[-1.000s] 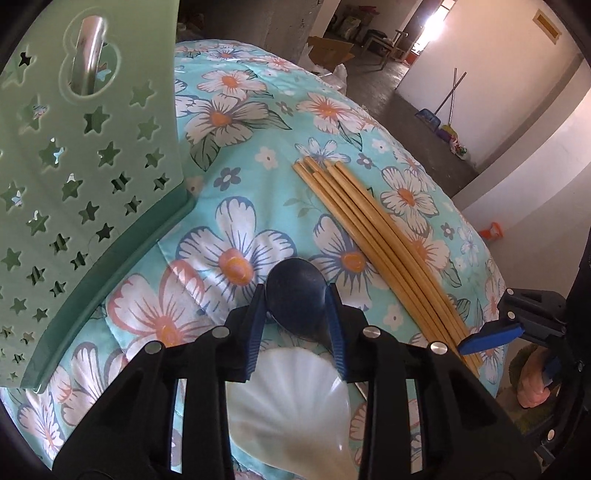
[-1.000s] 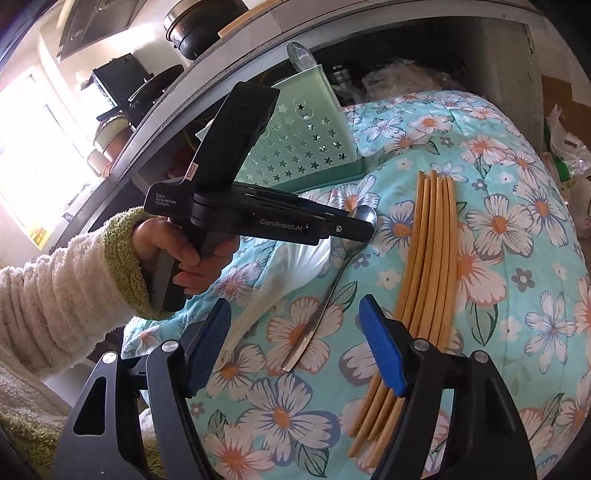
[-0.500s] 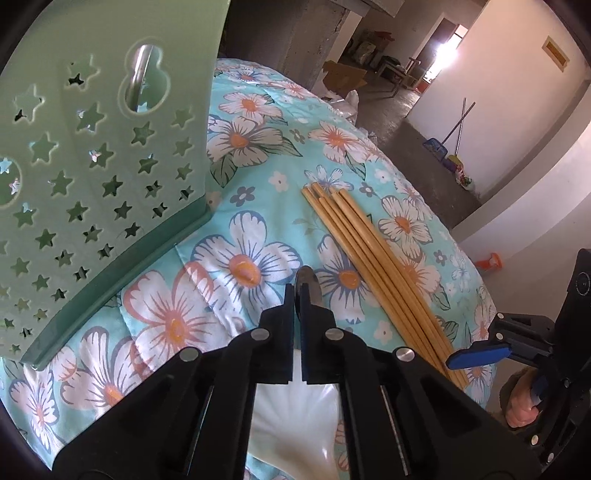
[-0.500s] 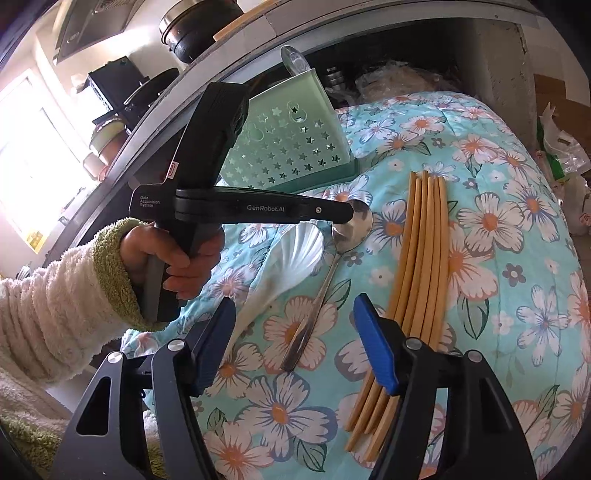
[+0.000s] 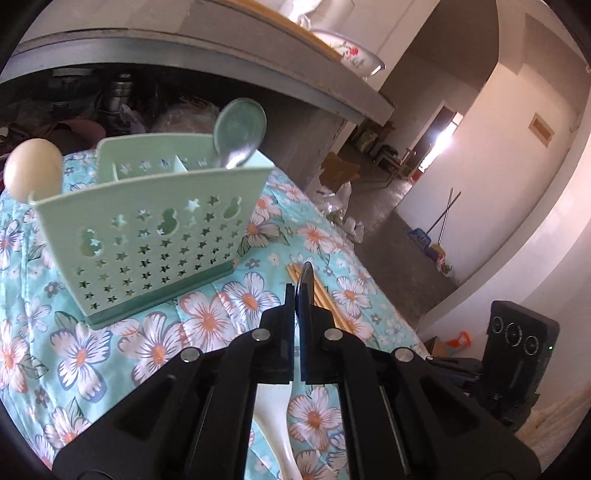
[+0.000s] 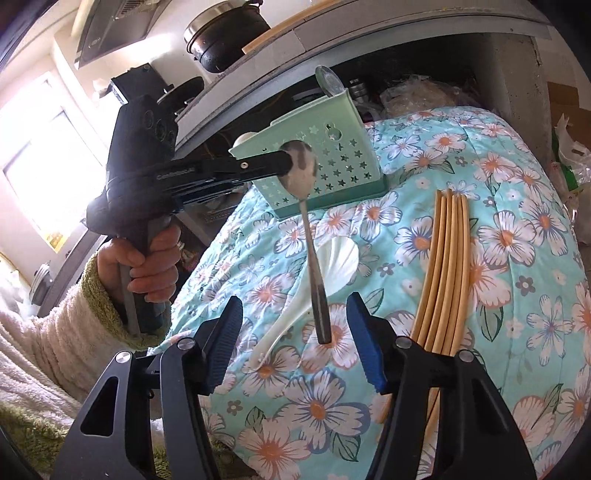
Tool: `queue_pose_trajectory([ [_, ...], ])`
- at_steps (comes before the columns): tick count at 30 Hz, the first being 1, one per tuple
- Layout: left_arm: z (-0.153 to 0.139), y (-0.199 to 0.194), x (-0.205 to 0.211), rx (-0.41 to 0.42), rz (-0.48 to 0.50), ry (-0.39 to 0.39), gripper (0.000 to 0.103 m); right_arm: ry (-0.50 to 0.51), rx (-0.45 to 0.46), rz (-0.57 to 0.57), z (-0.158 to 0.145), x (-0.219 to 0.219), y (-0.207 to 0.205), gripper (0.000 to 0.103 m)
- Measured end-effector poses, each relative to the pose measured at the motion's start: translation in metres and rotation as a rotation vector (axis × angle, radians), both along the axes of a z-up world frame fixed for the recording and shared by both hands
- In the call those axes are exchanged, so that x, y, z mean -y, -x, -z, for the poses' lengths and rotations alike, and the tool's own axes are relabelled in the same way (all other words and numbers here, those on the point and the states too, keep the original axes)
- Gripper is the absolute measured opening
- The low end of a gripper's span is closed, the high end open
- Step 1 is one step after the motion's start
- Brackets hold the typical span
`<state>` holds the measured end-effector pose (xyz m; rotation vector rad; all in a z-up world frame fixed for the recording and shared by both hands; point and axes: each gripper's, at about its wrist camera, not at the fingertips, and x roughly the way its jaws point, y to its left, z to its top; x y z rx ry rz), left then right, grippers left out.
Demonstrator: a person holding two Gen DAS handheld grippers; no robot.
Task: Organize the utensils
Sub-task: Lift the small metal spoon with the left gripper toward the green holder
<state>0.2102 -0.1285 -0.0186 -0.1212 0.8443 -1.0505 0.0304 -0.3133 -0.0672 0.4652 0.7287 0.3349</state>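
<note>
My left gripper is shut on the bowl of a metal spoon, which hangs handle-down in the air above the floral cloth. The mint-green star-holed utensil caddy stands behind it and holds another metal spoon and a white spoon. A white ceramic spoon lies on the cloth below. A bundle of wooden chopsticks lies to its right. My right gripper hovers low over the cloth, its jaws closing with nothing pressed between them.
A floral quilted cloth covers the rounded surface. Behind the caddy runs a grey counter with pots on top and clutter beneath. A person's hand and fleecy sleeve hold the left gripper.
My left gripper shut on the metal spoon's bowl and lifted it off the cloth, tilting up toward the caddy. My right gripper's jaws narrowed.
</note>
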Motion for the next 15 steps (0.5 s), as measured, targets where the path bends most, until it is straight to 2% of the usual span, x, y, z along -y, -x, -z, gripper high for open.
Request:
queue_pose_trajectory([
  [4,-0.026,0.012,-0.040,0.041,-0.060,0.091,0.001,-0.077,0.049,0.000,-0.010,0.012,0.004,0.056],
  [7,-0.041,0.022,-0.067,0.070,-0.104,0.133,0.001,-0.147,0.045,0.028,-0.012,0.025,-0.006,0.056],
  [10,-0.048,0.029,-0.090,0.090,-0.145,0.150,0.001,-0.136,0.000,0.046,-0.008,0.026,-0.028,0.052],
  [15,-0.047,0.037,-0.122,0.093,-0.218,0.157,0.001,-0.059,-0.144,0.049,0.017,0.010,-0.082,0.040],
])
